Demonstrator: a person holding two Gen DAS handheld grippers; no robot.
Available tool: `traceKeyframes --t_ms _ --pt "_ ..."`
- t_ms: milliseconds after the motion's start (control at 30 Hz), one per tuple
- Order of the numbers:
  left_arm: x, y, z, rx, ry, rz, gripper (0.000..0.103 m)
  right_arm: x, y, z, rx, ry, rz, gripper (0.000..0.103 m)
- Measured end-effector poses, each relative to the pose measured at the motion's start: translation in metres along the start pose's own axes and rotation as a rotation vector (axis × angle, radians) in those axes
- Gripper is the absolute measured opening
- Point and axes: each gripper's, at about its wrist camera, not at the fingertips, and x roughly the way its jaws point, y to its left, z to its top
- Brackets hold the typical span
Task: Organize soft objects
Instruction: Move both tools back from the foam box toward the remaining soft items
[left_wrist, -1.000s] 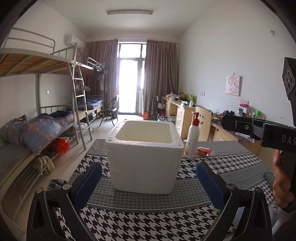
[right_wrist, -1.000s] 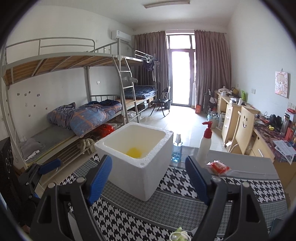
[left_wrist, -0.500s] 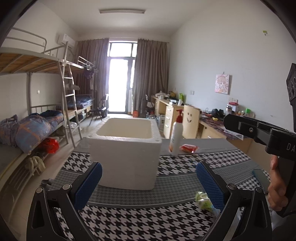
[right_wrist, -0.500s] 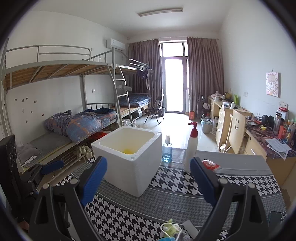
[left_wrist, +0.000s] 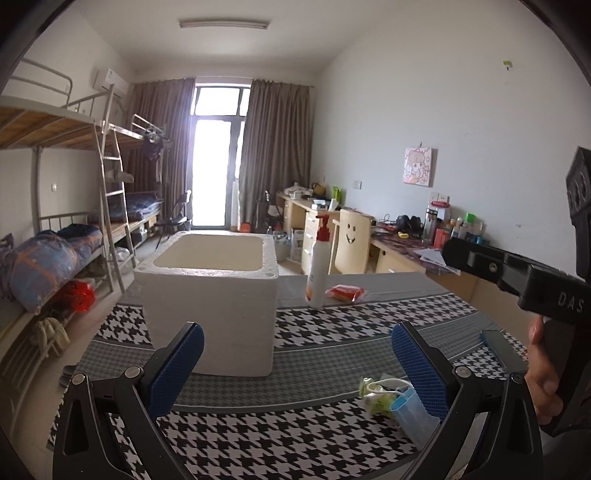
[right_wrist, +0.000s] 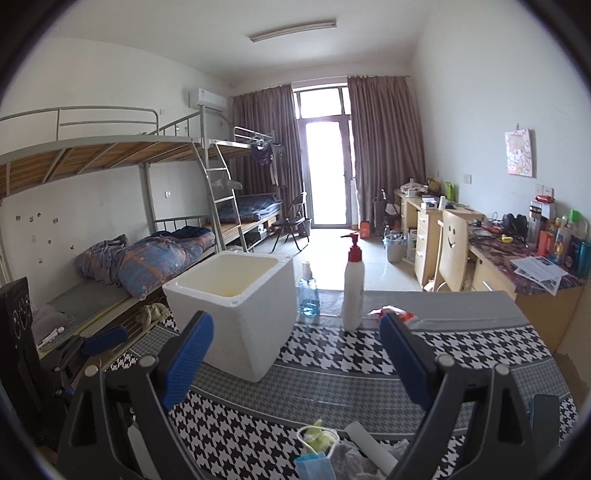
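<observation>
Both the left gripper (left_wrist: 297, 363) and the right gripper (right_wrist: 295, 354) are held wide and empty; the soft objects (left_wrist: 397, 402) (mask, packet) lie before the foam box (left_wrist: 218, 295), presumably their destination.

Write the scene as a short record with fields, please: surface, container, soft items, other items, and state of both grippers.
surface: table with houndstooth cloth
container: white foam box, open top, standing on the cloth
soft items: blue face mask and green-white packet, lying together on the near cloth, outside the box
other items: pump bottle with red top, upright; red packet beside it; blue bottle behind the box
left gripper: open, empty
right gripper: open, empty
</observation>
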Motion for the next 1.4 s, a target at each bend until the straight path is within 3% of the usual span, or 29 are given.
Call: traceKeyframes --t_ms 900,1067,1400 --pt "0.007 -0.023 -0.023 0.039 0.000 -0.073 0.102 -0.042 -0.021 -0.036 0.030 -0.052 -0.120 0.094" --pt "0.007 -0.017 -0.030 0.029 0.002 -0.074 0.102 -0.042 -0.022 -0.045 0.016 -0.033 -0.166 0.094" --pt "0.011 -0.016 -0.046 0.023 0.019 -0.108 0.102 -0.043 -0.026 -0.068 0.022 0.000 -0.153 0.094"
